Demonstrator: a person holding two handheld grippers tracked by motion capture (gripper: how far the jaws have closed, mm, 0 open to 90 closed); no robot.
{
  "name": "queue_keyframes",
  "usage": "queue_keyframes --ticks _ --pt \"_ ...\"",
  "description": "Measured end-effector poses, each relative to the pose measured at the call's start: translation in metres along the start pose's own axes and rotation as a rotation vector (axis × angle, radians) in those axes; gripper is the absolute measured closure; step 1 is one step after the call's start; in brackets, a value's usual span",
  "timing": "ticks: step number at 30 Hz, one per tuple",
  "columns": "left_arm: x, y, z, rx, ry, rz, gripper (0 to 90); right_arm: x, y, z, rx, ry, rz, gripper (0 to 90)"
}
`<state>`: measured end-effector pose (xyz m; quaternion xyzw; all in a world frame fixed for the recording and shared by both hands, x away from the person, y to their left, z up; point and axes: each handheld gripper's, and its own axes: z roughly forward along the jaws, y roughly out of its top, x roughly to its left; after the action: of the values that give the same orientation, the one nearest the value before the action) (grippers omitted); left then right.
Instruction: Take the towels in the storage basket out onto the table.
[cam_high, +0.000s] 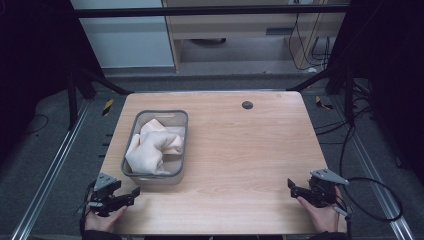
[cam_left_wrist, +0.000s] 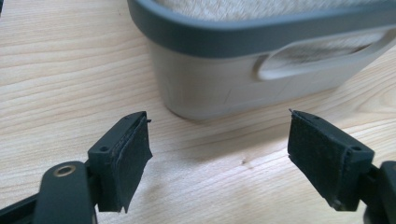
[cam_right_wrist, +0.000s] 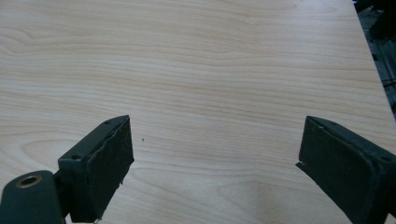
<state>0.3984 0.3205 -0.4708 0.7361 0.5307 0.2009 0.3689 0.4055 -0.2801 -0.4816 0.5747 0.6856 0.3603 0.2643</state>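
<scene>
On your table sits one basket of cloth — your two grippers, left and right, gape wide, holding nothing.

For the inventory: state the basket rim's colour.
Dark grey rim on the paler basket, clearest in the left gripper view.

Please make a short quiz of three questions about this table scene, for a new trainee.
1. True or false: the left gripper is shut on the cloth.
2. The cloth lies: A) on the bare table, B) in the grey basket, C) on the floor.
3. Fill in: both grippers, the right gripper too, have ____ jaws.

Key: 1 false; 2 B; 3 open.
</scene>
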Motion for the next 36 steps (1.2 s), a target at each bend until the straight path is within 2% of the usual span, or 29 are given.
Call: queue_keyframes --ticks 2,4,10,28,36 --pt "-0.001 0.001 -0.004 -0.013 -0.02 -0.015 20.5 0.004 0.0 0.0 0.001 0.016 -0.014 8.9" --pt "-0.001 0.003 -0.007 -0.021 -0.016 -0.013 20.7 0.007 0.0 0.001 0.007 0.014 -0.038 8.5" --pt "0.001 0.007 -0.014 -0.062 -0.014 -0.043 21.3 0.008 0.0 0.002 0.01 0.009 -0.047 8.1" --pt "0.0 0.018 -0.033 -0.137 -0.041 -0.05 21.3 0.007 -0.002 0.006 0.037 -0.009 -0.059 7.9" --pt "-0.002 0.025 -0.039 -0.153 -0.058 -0.047 21.4 0.007 -0.002 0.006 0.039 -0.007 -0.055 7.8"
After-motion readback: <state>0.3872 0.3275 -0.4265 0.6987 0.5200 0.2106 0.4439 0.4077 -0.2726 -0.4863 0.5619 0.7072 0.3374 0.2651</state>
